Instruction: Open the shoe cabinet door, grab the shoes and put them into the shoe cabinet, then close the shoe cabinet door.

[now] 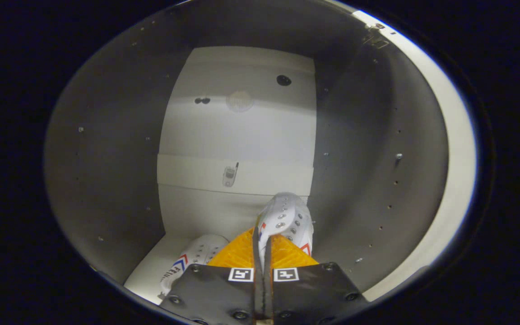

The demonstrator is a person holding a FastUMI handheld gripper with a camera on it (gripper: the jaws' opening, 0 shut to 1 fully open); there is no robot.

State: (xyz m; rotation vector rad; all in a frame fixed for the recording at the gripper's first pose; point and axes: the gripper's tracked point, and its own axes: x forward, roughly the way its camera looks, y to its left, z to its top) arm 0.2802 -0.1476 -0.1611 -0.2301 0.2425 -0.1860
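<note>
tool [262, 253] pinched narrow on second shoe's [287, 221] edge | inside shoe cabinet [106, 158] | carried beside first shoe [197, 259] to pair them

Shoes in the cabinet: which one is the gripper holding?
The right-hand white shoe, its edge pinched in the shut gripper. The other shoe lies free on the cabinet floor, left of the fingers.

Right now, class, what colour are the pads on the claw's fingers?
Orange, clearest in the gripper view: the claw is shut on the edge of a white shoe.
</note>
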